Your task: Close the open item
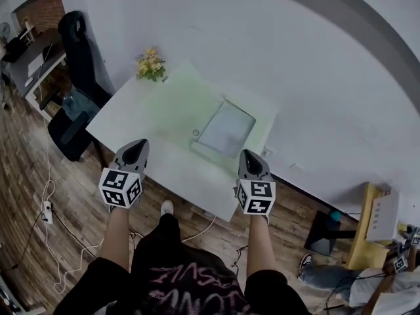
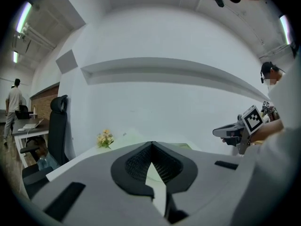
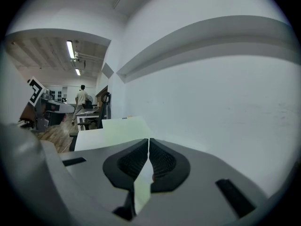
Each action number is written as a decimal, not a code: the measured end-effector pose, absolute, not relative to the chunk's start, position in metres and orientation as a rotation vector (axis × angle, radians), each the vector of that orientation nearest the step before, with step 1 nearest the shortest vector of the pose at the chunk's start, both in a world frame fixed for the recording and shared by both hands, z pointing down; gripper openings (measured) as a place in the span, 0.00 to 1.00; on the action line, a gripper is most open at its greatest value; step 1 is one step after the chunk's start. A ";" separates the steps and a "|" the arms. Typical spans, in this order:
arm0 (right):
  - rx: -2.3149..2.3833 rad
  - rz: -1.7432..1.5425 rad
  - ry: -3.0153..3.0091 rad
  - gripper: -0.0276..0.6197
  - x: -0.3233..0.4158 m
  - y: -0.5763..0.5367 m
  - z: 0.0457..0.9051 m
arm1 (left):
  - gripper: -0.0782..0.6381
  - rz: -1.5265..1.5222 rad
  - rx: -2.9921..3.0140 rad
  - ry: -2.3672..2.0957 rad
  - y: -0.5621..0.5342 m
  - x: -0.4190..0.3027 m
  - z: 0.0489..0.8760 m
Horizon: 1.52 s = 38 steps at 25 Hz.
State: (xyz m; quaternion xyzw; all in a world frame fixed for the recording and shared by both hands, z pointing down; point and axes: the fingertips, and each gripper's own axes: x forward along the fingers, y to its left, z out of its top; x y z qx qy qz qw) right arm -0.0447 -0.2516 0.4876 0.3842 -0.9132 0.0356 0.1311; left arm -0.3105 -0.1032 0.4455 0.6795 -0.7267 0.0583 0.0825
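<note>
A pale grey laptop lies on a green mat on the white table, its lid raised and tilted toward the wall. My left gripper hovers over the table's near edge, left of the laptop, jaws shut and empty. On the other side, my right gripper hangs at the near right corner, just in front of the laptop, also shut on nothing. In the left gripper view the jaws meet at their tips. In the right gripper view the jaws also touch at their tips.
A small bunch of yellow flowers stands at the table's far left corner. A black office chair sits left of the table, beside another desk. A white wall rises right behind the table. Cables trail on the wooden floor.
</note>
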 end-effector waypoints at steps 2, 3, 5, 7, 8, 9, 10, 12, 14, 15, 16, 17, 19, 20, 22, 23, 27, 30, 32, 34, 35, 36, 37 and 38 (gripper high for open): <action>1.129 0.106 -2.634 0.08 -0.060 -0.264 0.487 | 0.13 0.175 2.036 -2.144 -0.120 -0.330 0.449; 1.136 0.107 -2.624 0.08 -0.069 -0.270 0.487 | 0.13 0.173 2.040 -2.135 -0.128 -0.341 0.449; 1.153 0.109 -2.603 0.08 -0.086 -0.282 0.486 | 0.13 0.171 2.055 -2.116 -0.147 -0.362 0.447; 1.175 0.112 -2.586 0.08 -0.101 -0.294 0.485 | 0.13 0.173 2.073 -2.097 -0.164 -0.382 0.446; 1.187 0.113 -2.580 0.08 -0.108 -0.299 0.485 | 0.13 0.173 2.081 -2.087 -0.171 -0.392 0.446; 1.199 0.111 -2.575 0.08 -0.115 -0.304 0.483 | 0.13 0.173 2.088 -2.078 -0.178 -0.402 0.446; 1.212 0.104 -2.570 0.08 -0.123 -0.309 0.481 | 0.13 0.174 2.093 -2.070 -0.185 -0.412 0.446; 1.241 0.095 -2.566 0.08 -0.138 -0.319 0.476 | 0.13 0.171 2.100 -2.058 -0.198 -0.431 0.447; 1.281 0.105 -2.568 0.08 -0.149 -0.328 0.472 | 0.13 0.161 2.113 -2.045 -0.211 -0.448 0.446; 1.303 0.104 -2.563 0.08 -0.152 -0.332 0.470 | 0.13 0.157 2.124 -2.037 -0.217 -0.454 0.445; 1.321 0.102 -2.552 0.08 -0.154 -0.335 0.470 | 0.13 0.157 2.137 -2.027 -0.222 -0.458 0.444; 1.334 0.103 -2.539 0.08 -0.156 -0.338 0.470 | 0.13 0.158 2.149 -2.016 -0.228 -0.462 0.444; 1.347 0.106 -2.524 0.08 -0.160 -0.343 0.470 | 0.13 0.164 2.165 -1.997 -0.239 -0.470 0.445; 1.349 0.105 -2.516 0.08 -0.161 -0.345 0.471 | 0.13 0.169 2.171 -1.989 -0.245 -0.473 0.446; 1.352 0.100 -2.497 0.08 -0.161 -0.350 0.473 | 0.13 0.183 2.177 -1.978 -0.253 -0.478 0.450; 1.357 0.099 -2.490 0.08 -0.159 -0.351 0.474 | 0.13 0.191 2.176 -1.974 -0.257 -0.481 0.453; 1.375 0.128 -2.470 0.08 -0.149 -0.359 0.483 | 0.13 0.212 2.156 -1.960 -0.264 -0.489 0.461; 1.367 0.138 -2.468 0.08 -0.146 -0.365 0.488 | 0.13 0.219 2.151 -1.942 -0.265 -0.488 0.466; 1.355 0.138 -2.469 0.08 -0.147 -0.367 0.491 | 0.13 0.232 2.150 -1.933 -0.263 -0.486 0.471; 1.343 0.142 -2.473 0.08 -0.151 -0.370 0.494 | 0.13 0.238 2.139 -1.923 -0.263 -0.486 0.475; 1.337 0.143 -2.474 0.08 -0.153 -0.371 0.495 | 0.13 0.242 2.132 -1.916 -0.263 -0.485 0.479; 1.332 0.145 -2.475 0.08 -0.155 -0.371 0.497 | 0.15 0.246 2.127 -1.905 -0.263 -0.484 0.483; 1.328 0.148 -2.475 0.08 -0.156 -0.371 0.498 | 0.21 0.251 2.124 -1.892 -0.262 -0.483 0.487; 1.325 0.151 -2.473 0.08 -0.157 -0.370 0.500 | 0.25 0.256 2.123 -1.880 -0.261 -0.482 0.491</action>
